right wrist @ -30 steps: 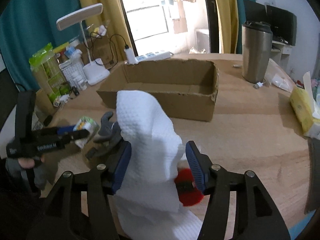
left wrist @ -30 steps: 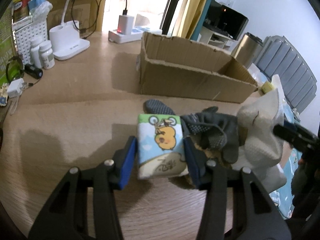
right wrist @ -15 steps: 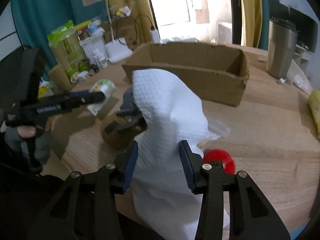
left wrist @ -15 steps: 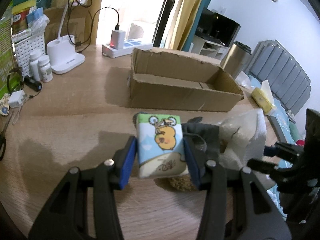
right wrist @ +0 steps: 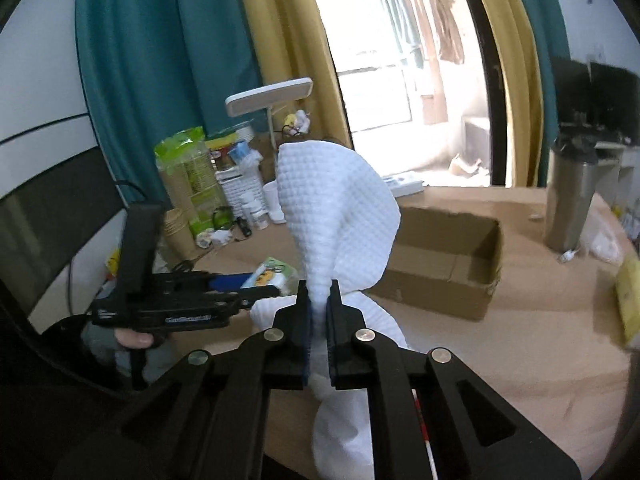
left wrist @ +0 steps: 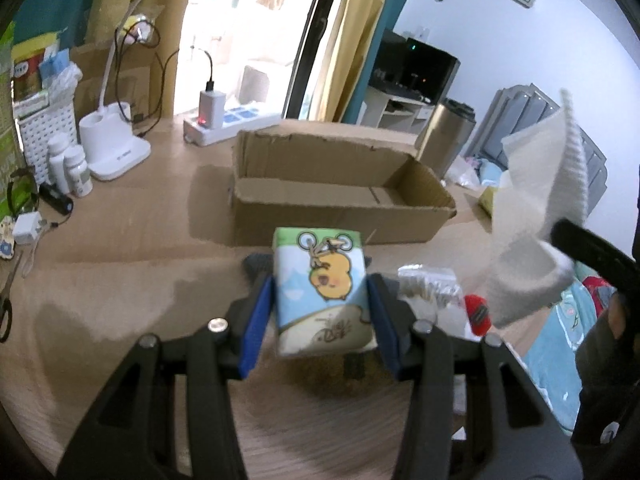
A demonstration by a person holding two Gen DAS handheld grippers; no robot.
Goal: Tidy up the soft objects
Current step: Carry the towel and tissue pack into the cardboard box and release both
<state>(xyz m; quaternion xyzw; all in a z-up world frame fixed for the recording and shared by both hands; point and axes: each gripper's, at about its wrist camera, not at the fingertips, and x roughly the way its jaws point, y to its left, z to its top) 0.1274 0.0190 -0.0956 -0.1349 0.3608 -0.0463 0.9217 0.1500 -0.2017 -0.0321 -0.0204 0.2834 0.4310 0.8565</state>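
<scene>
My left gripper (left wrist: 320, 300) is shut on a tissue pack (left wrist: 322, 290) printed with a yellow cartoon animal, held above the wooden table, short of the open cardboard box (left wrist: 340, 196). My right gripper (right wrist: 318, 300) is shut on a white waffle-weave cloth (right wrist: 340, 208), lifted well above the table; the cloth also shows at the right of the left wrist view (left wrist: 536, 232). The left gripper with the tissue pack (right wrist: 268, 274) shows at the left of the right wrist view. The cardboard box (right wrist: 444, 256) lies beyond the cloth and looks empty.
A red object (left wrist: 476, 312), a clear plastic bag (left wrist: 428, 284) and a dark glove (left wrist: 256, 264) lie on the table under the grippers. A steel tumbler (right wrist: 568, 200) stands right of the box. A lamp base (left wrist: 116, 148), bottles (left wrist: 72, 168) and a power strip (left wrist: 228, 124) line the left and back.
Both grippers have risen from the pile with their loads. The right jaws have closed tightly on the cloth and lifted it high. The left gripper has carried the tissue pack up toward the box.
</scene>
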